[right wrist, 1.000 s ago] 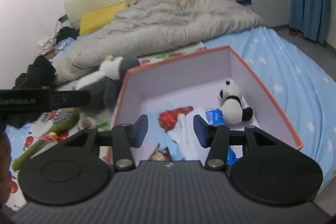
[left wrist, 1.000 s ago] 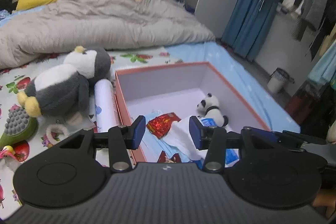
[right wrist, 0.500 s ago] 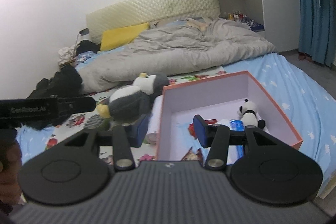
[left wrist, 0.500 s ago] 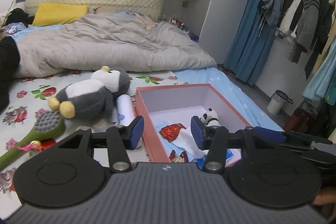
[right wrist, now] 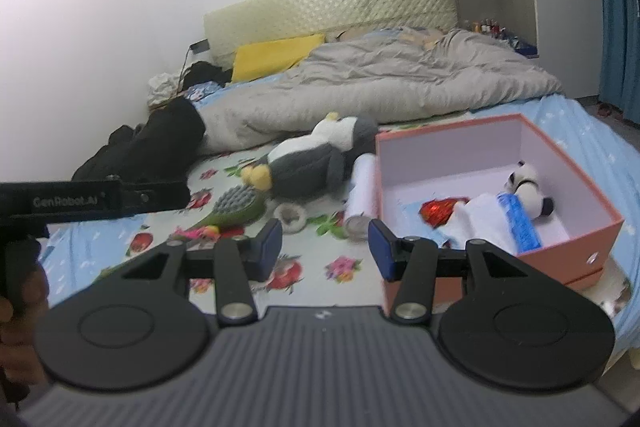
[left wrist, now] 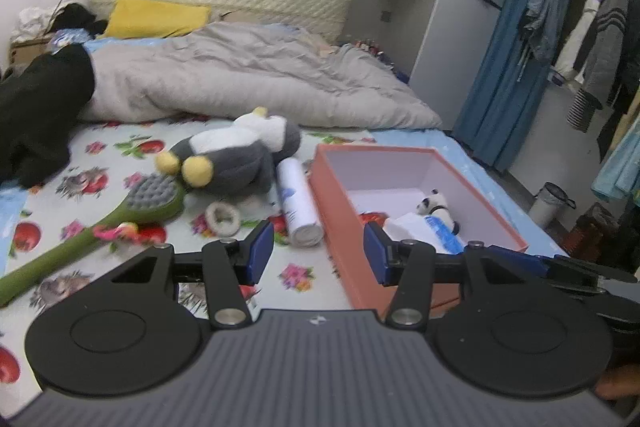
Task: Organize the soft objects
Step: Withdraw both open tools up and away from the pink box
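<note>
Two grippers hang above the bed, both empty. The left gripper has its blue pads parted about halfway with nothing between them, and the right gripper shows the same half-wide gap, bare air between its pads.

Down on the fruit-print sheet, the plush penguin lies on its side, yellow feet toward the camera, just beside the pink box. A white roll lies between penguin and box, close against the box's outer wall. In front of the penguin sit a small fuzzy ring and a green long-handled brush, with a pink-and-yellow trinket touching the brush handle.

Inside the box, seen best from the right wrist, a small panda toy sits at the far right side. Next to it lie a white cloth, a blue packet and a shiny red wrapper.

Farther back, a grey duvet is heaped across the bed, a yellow pillow rests against the headboard, and dark clothing is piled at the left edge.
</note>
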Available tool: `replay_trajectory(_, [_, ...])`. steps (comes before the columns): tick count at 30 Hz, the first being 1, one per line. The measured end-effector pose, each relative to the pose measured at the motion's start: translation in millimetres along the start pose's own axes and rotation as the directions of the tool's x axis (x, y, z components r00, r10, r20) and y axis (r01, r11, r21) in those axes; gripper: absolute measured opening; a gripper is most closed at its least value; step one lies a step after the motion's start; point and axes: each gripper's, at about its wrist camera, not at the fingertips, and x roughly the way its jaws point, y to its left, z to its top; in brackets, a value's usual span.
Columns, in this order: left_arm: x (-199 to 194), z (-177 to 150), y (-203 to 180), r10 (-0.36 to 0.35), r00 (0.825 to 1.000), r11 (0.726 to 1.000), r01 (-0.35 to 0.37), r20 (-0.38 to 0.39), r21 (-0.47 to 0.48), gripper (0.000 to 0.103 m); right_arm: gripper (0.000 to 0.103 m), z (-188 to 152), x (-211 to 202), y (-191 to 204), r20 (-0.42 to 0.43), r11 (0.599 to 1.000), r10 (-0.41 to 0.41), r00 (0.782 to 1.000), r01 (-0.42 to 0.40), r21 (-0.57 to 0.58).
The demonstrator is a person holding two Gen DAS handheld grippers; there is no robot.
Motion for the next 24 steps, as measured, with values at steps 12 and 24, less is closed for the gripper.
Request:
replay_trajectory(12, [-31, -53, 53, 0.073, 0.996, 0.996, -0.075, -0.053, -0.042, 0.056, 0.051, -50, 10, 34, -0.071, 0.998, 0.065, 0.995, -0.065, 0.003])
replay_trajectory(24, [-42, -105, 84, 0.124, 0.988, 0.989, -0.131, -0.09, -0.074, 0.056, 0.051, -86, 21, 58, -0.09, 0.991, 0.131, 0.987, -0.131, -0.001])
